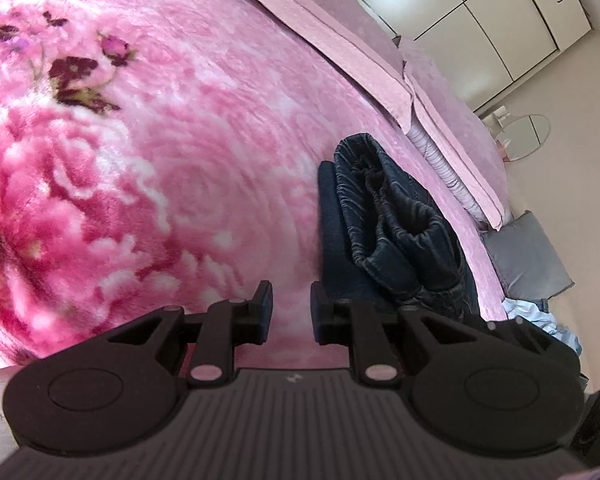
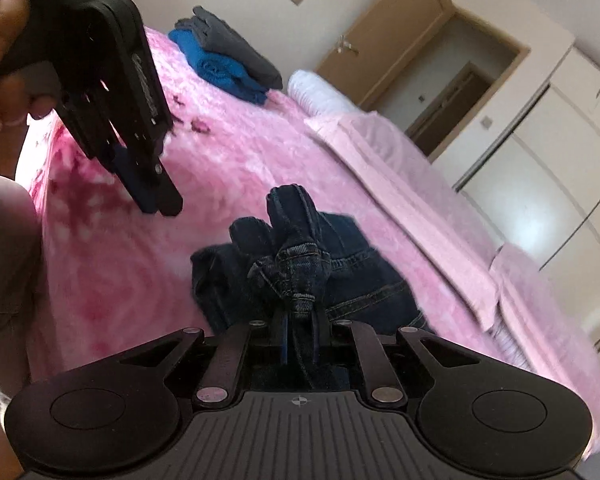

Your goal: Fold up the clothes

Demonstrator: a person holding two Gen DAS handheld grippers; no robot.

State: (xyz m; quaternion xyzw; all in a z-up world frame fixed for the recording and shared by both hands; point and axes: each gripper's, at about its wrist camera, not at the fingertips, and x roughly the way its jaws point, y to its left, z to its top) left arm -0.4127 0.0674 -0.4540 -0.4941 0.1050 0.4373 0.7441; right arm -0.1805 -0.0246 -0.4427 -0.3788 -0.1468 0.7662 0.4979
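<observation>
Dark blue jeans (image 2: 296, 264) lie bunched and half-folded on the pink floral blanket (image 1: 160, 160), near the bed's pillow edge. The right gripper (image 2: 300, 336) pinches a gathered denim fold, lifting it. The left gripper (image 1: 291, 312) hovers parted and empty beside the jeans, held in a hand (image 2: 0, 40).

Dark blue jeans (image 2: 300, 264) on pink rose-patterned blanket (image 1: 160, 168); blue and grey folded clothes (image 2: 228, 56); black tongs (image 1: 291, 312)

pink bed (image 2: 260, 184), jeans (image 2: 340, 272), folded clothes (image 2: 228, 56)
</observation>
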